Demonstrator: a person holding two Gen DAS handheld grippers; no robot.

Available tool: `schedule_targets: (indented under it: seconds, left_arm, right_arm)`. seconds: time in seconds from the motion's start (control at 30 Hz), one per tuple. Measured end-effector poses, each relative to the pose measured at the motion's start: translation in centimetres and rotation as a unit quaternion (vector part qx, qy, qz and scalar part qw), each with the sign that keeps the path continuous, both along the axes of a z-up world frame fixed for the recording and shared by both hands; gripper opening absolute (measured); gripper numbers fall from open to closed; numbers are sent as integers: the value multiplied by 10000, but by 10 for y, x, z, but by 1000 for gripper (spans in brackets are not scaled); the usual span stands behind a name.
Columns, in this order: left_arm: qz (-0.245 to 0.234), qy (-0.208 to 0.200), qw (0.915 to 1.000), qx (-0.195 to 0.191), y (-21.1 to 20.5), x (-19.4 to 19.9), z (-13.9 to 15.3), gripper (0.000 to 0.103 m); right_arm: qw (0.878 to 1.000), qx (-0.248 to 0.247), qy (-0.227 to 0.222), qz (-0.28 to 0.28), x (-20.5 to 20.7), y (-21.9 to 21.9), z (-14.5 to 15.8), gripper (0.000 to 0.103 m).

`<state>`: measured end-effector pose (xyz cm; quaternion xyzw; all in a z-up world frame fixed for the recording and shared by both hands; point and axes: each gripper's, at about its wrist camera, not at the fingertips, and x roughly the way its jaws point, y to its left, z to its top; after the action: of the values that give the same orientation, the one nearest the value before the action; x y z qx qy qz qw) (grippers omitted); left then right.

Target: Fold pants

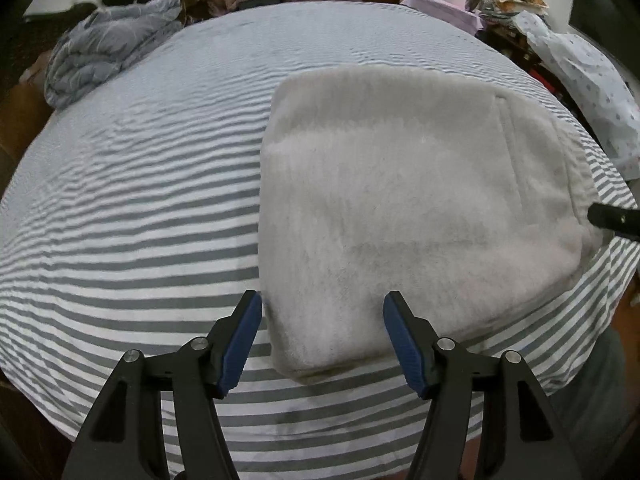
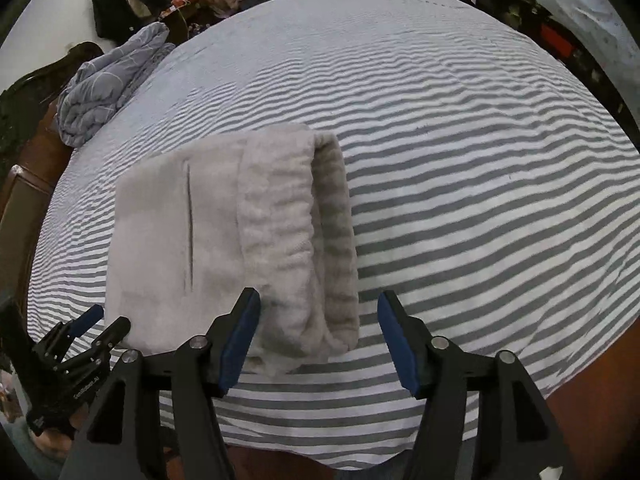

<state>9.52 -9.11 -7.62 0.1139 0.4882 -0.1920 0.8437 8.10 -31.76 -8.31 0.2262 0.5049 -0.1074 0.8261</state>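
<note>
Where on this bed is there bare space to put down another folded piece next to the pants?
The widest bare stretch of striped sheet lies beyond the waistband side of the folded pants, out to the bed's edge. Another runs between the pants and the bundled grey quilt in the far corner. The near edge is crowded: both tongs, left and right, hang open there.

Folded pants (image 2: 224,240) lie mid-frame on striped bed (image 2: 480,200). Right gripper (image 2: 318,344) open above waistband, bottom centre. Left gripper (image 2: 104,322) bottom left.
</note>
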Motion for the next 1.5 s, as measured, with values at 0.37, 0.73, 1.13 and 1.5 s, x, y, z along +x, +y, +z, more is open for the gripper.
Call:
schedule_targets:
  seconds: [0.37,0.73,1.13,1.5]
  left_arm:
    - [137,162,9940,-1074,41,19,36,64]
    - [518,1162,9688,-2129,73,74,9,65]
    - [491,1538,9555,-2468,57,110,-22,72]
    - [197,1479,9572,-2481,13,122,-27,61]
  right_arm:
    - [9916,1244,-227,271,3,-28,-5,63]
    - [9703,2284,-491,625,11,-66,-47,80]
    - [9508,2838,-680,1035,55,-77,-82,84]
    - [9464,2906,-911,1078,80,-68,-84,68]
